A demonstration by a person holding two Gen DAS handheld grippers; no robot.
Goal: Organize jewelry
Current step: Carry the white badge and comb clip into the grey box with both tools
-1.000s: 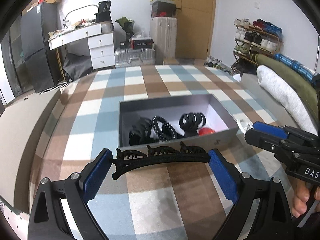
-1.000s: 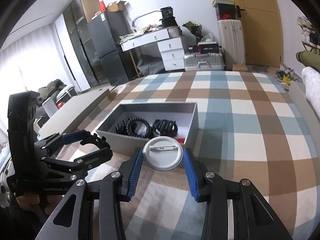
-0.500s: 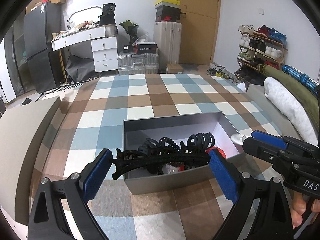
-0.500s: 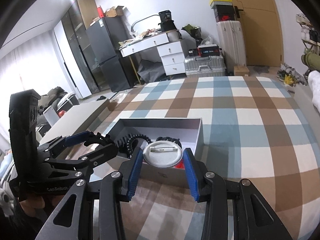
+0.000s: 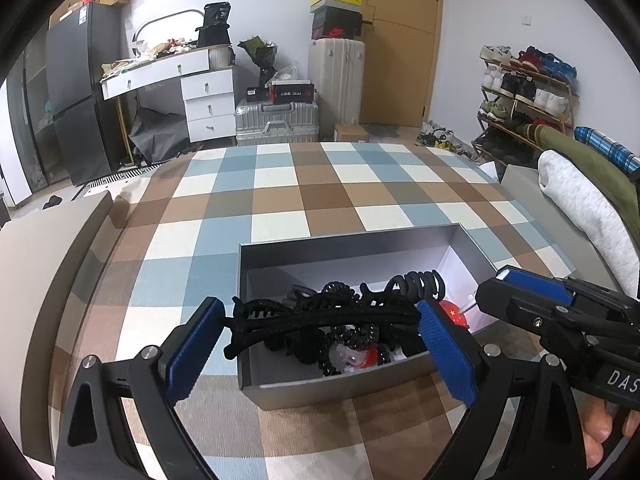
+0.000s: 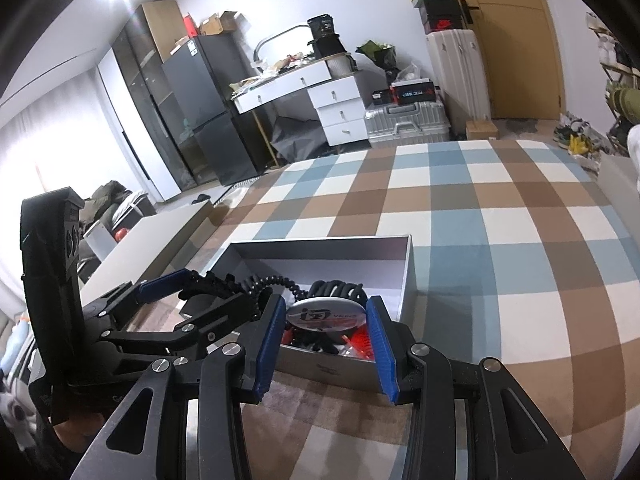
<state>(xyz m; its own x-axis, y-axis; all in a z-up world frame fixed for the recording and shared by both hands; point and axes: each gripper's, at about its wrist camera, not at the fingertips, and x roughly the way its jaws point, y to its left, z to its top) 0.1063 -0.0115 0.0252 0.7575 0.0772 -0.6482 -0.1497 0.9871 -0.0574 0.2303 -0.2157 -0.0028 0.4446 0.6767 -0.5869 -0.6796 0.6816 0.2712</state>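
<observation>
On a wide checked cloth of brown, blue and cream squares [image 5: 280, 196], flat and soft-looking, sits an open grey rectangular cardboard box [image 5: 344, 388] with thin, stiff walls and a pale lining. Inside the box lies a tangle of black coiled spiral hair ties [image 5: 416, 282], springy and ridged, with other black clips, something red and something clear beneath them. Above the near part of the box, the left gripper [image 5: 320, 320], black with ribbed blue pads, is clenched end to end on a long curved black plastic hair clip [image 5: 320, 314], toothed along its upper edge. Just beside it, the right gripper [image 6: 327, 316] pinches a round, glossy white pin badge [image 6: 326, 314] edge to edge, its printed face tilted up, over the box's near right corner. Both items appear ready to be let go into the box. The badge is smooth and held only at its rim, so it could squirt sideways and land on the cloth. The clip's teeth could snag the coiled ties and drag them up if the gripper lifts before the clip falls free. The two grippers are close together, so one could knock the other's load. The light box could slide if a finger catches its wall.
</observation>
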